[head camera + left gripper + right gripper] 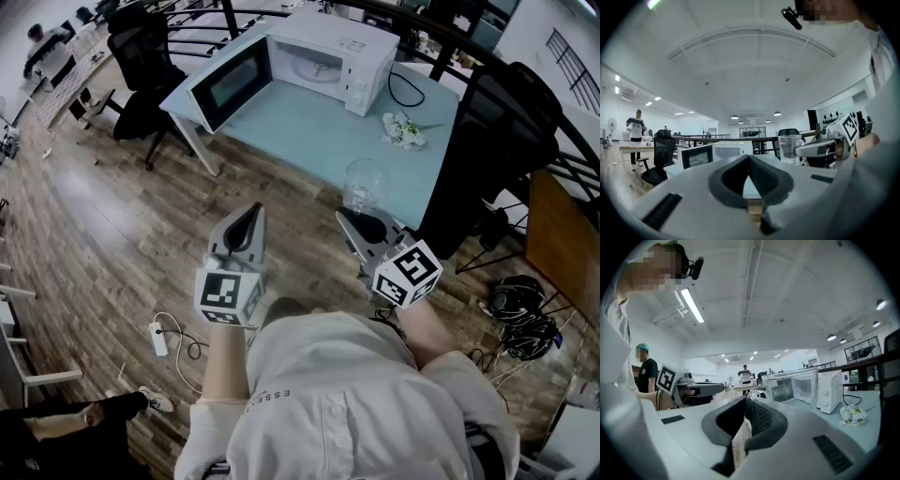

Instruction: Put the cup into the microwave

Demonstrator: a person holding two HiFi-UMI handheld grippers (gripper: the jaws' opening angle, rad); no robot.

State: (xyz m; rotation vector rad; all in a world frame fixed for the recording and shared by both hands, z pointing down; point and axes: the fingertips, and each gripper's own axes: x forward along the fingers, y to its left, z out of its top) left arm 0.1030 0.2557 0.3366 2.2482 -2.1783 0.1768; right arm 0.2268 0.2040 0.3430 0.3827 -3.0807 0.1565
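Observation:
A clear glass cup (364, 185) is at the near edge of the pale blue table (319, 131). My right gripper (349, 217) reaches it from the near side. In the right gripper view the jaws (749, 405) are shut on the cup's curved handle, and the cup (792, 387) fills the space just ahead. I cannot tell whether the cup rests on the table. The white microwave (323, 61) stands at the table's far end with its door (230, 82) swung open to the left. My left gripper (255, 210) hovers over the floor left of the cup, shut and empty.
A small bunch of white flowers (403, 129) lies on the table right of the microwave, next to a black cable (405, 92). Black office chairs stand at the far left (141, 66) and right (497, 141). A power strip (159, 337) lies on the wooden floor.

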